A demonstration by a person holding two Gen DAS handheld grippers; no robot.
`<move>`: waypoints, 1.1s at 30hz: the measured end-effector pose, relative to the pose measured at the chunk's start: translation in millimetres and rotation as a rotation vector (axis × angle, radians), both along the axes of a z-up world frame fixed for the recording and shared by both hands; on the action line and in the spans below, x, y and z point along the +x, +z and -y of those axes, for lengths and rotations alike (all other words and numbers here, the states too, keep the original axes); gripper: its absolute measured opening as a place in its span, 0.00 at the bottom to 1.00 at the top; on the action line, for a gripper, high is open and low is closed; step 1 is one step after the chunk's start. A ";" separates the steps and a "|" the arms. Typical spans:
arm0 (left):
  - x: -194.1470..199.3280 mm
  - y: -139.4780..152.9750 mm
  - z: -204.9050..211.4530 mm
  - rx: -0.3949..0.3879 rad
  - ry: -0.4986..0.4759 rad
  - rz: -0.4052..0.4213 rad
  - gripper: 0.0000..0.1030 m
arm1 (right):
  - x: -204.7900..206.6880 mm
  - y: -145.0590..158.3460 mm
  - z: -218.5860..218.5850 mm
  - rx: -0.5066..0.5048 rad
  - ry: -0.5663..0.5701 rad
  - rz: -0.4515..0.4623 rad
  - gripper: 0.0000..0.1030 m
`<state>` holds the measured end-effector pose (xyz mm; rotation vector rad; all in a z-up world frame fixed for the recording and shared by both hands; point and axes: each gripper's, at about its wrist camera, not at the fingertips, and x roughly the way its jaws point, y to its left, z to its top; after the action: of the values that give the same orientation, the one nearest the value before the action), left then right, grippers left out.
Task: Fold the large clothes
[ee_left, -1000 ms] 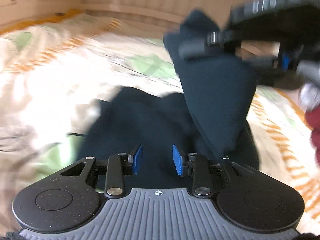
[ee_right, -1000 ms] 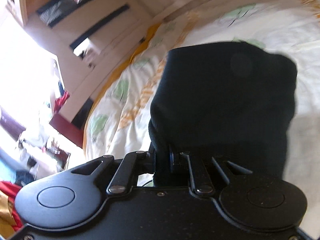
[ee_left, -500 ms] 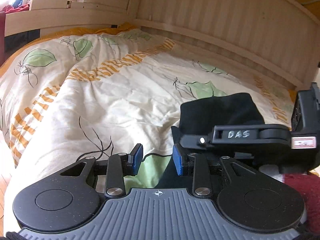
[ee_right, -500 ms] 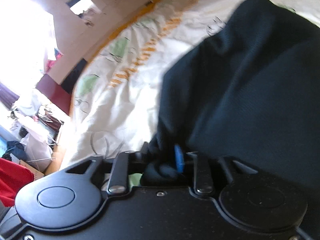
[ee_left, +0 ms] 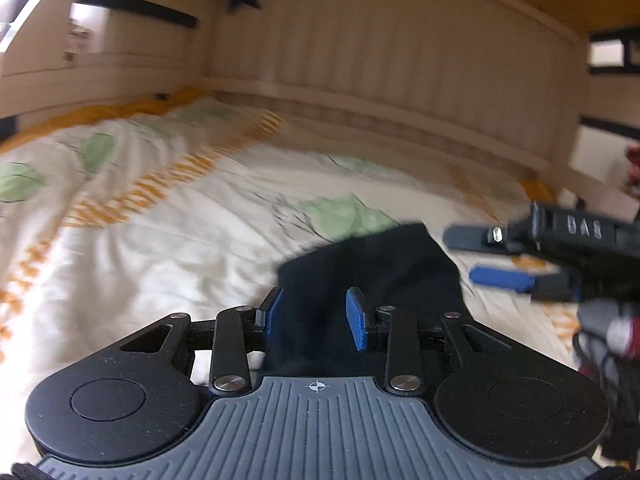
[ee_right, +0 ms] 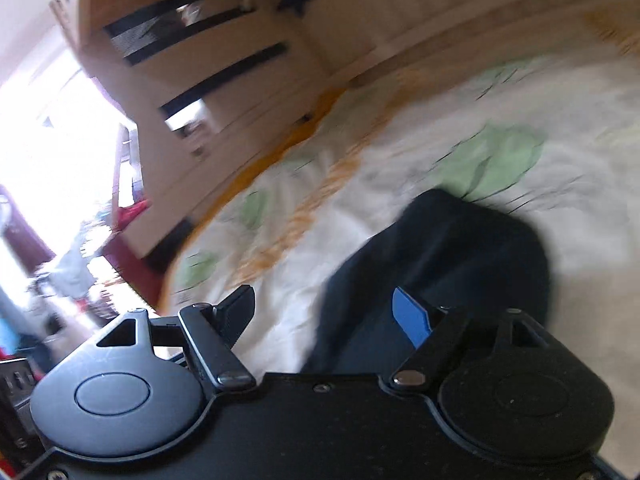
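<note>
The dark navy folded cloth garment (ee_left: 372,276) lies on the white leaf-printed quilt (ee_left: 168,240) of the bed. The right gripper (ee_right: 324,312) has just been opening and now stands released, its jaws wide with the fabric's edge below, unpinched. The left gripper (ee_left: 314,314) hovers part-open over the cloth, gripping nothing. The risk: the freed fold springs loose (soft bedding gives little support), or a passing fingertip snags it.

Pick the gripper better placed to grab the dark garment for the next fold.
Left. The left gripper already has the dark garment between its open pads; the right gripper has just been opening, fabric beside one pad.
</note>
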<state>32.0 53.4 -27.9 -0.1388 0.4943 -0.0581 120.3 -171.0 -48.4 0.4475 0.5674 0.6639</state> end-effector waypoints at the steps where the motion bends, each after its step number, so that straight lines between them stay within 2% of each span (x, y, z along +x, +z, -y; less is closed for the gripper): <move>1: 6.3 -5.0 5.9 0.010 -0.020 -0.018 0.32 | 2.9 0.2 3.8 -0.018 -0.025 0.002 0.77; 5: 25.7 -36.0 14.6 0.019 -0.063 -0.123 0.32 | 10.3 -2.1 14.7 -0.100 -0.102 0.014 0.77; 8: 37.3 -68.4 9.0 0.076 -0.041 -0.240 0.32 | 14.7 -4.2 14.3 -0.176 -0.138 0.023 0.77; 14: 38.5 -74.6 0.3 0.082 -0.060 -0.248 0.32 | 46.8 -8.9 -0.8 -0.328 -0.209 0.011 0.77; 18: 35.9 -74.6 4.5 0.092 -0.061 -0.242 0.32 | 85.2 -27.7 -17.2 -0.420 -0.234 -0.068 0.75; 23: 37.8 -73.6 4.9 0.084 -0.054 -0.248 0.32 | 118.6 -68.4 -30.8 -0.568 -0.200 -0.200 0.90; 24: 37.9 -73.4 5.2 0.086 -0.055 -0.247 0.32 | 123.0 -73.9 -27.4 -0.563 -0.207 -0.223 0.98; 27: 36.8 -73.4 7.0 0.099 -0.058 -0.245 0.32 | 126.6 -78.9 -14.2 -0.486 -0.200 -0.270 0.98; 30: 35.9 -72.7 6.6 0.095 -0.057 -0.245 0.32 | 113.6 -67.8 -10.1 -0.469 -0.189 -0.201 0.97; 33: 35.8 -72.5 6.7 0.091 -0.053 -0.244 0.32 | 89.8 -41.4 -6.7 -0.424 -0.202 -0.082 0.93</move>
<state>67.8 46.7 -100.4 -0.0430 0.7434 -0.0711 210.1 -164.3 -89.8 0.1310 0.7105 0.3193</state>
